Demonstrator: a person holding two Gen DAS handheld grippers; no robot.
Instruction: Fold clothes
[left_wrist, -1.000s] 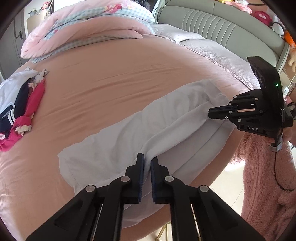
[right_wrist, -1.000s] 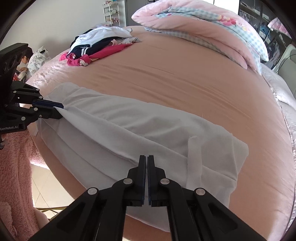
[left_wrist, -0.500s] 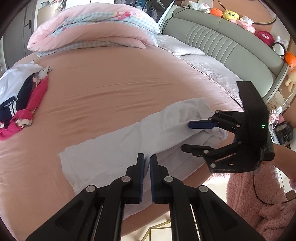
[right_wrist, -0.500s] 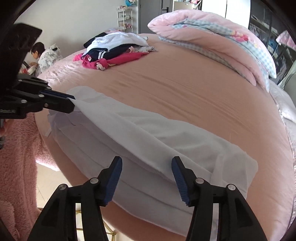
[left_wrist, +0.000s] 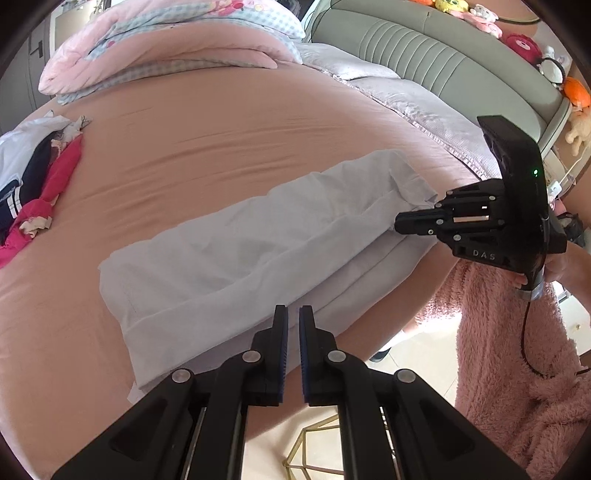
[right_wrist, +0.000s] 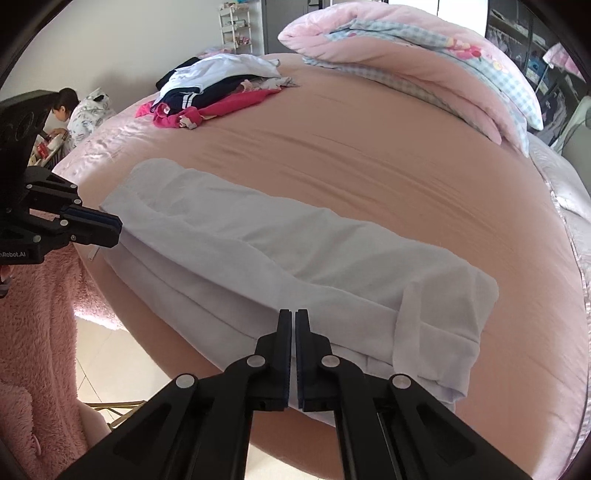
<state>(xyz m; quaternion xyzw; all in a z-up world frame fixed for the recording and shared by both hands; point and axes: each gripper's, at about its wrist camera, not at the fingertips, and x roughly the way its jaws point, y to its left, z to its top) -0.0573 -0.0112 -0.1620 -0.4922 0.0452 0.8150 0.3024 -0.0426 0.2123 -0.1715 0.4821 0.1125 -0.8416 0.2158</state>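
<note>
L gripper (left_wrist: 291, 321): fingers pressed nearly together, only a thin slit between the blue pads. In the R camera its tips meet one end of the white garment (left_wrist: 258, 240) and seem to pinch the edge there. R gripper (right_wrist: 293, 314): fingers pressed together, tips at the garment's other end, apparently nipping a layer; the pinch itself is too small to confirm.

The garment lies lengthwise along the near edge of the bed (left_wrist: 240, 129), its lower layers drooping over that edge. It is already a long narrow strip, so the next step is prob. to bring one end over to the other.

To do it well: hold all layers at each end, not just the top one. Lift both ends evenly, keep the strip taut so it doesn't sag or twist, and lay it further onto the bed, away from the edge, w/ ends lined up.

Materials: garment is thin, limp, matte white cotton-like cloth w/ soft creases and stacked fold lines. Bed sheet is smooth salmon pink, lightly rippled. At the far edge lies a puffy folded quilt (right_wrist: 424, 48), pink w/ blue check. Toward the far left edge sits a loose pile of clothes (right_wrist: 221, 92), white, navy, magenta. A fluffy pink sleeve (left_wrist: 517, 350) backs the R gripper.
</note>
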